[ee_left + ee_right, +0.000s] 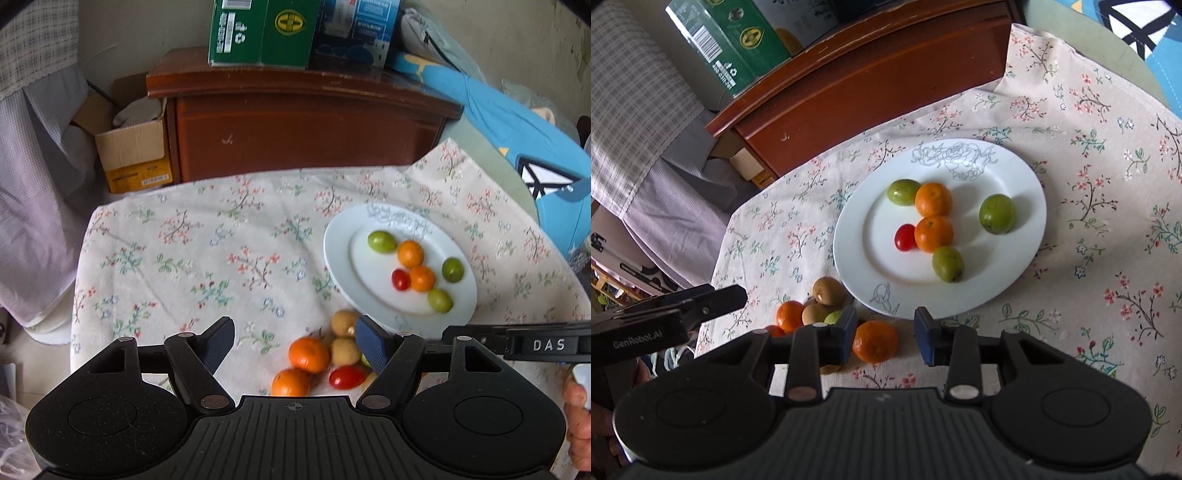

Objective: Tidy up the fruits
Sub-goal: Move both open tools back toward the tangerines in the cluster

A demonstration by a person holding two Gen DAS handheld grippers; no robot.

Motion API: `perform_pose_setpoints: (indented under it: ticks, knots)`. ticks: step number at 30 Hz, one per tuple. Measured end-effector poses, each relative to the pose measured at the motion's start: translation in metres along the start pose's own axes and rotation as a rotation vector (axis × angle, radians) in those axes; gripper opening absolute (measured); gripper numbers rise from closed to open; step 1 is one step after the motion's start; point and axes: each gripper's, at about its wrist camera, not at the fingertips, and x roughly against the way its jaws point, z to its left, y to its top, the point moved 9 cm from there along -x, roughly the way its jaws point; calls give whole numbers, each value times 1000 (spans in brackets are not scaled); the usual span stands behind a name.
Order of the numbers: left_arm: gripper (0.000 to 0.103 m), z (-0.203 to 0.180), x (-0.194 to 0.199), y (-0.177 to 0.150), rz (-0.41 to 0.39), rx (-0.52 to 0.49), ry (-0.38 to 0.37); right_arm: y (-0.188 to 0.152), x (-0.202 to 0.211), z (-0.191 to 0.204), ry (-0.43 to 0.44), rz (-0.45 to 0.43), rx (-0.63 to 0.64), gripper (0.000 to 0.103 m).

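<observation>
A white plate (1015, 177) sits on the flowered tablecloth (1089, 129) toward the table's far side, near the wooden cabinet (871, 85); it holds three green fruits, two small oranges and one red tomato (905, 237) clustered around its middle. Off the plate, just beside its near rim, a loose heap of fruit lies on the cloth: brown fruits (829, 290), small oranges and another red tomato (347, 376). The right gripper (885, 336) hangs low over this heap with its blue-padded fingers spread apart; one orange (875, 340) lies between them, close against the left pad and apart from the right one, so nothing is pinched. The left gripper (295, 345) is also spread wide, hovering over the same heap from the other side, with two oranges (308, 354) and the brown fruits showing between its fingers and its right pad in front of the plate's near rim; it grips nothing
</observation>
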Motion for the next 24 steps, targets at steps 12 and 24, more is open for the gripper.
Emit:
perform_pose_setpoints:
  ticks: [12,24]
  knots:
    - [73,9,-7,-22,48,-24,8,-21,-13,12,7,64,57,37]
    - [73,2,-20,-45,77,-135,16,-25,-24,15,-16,70,104,37]
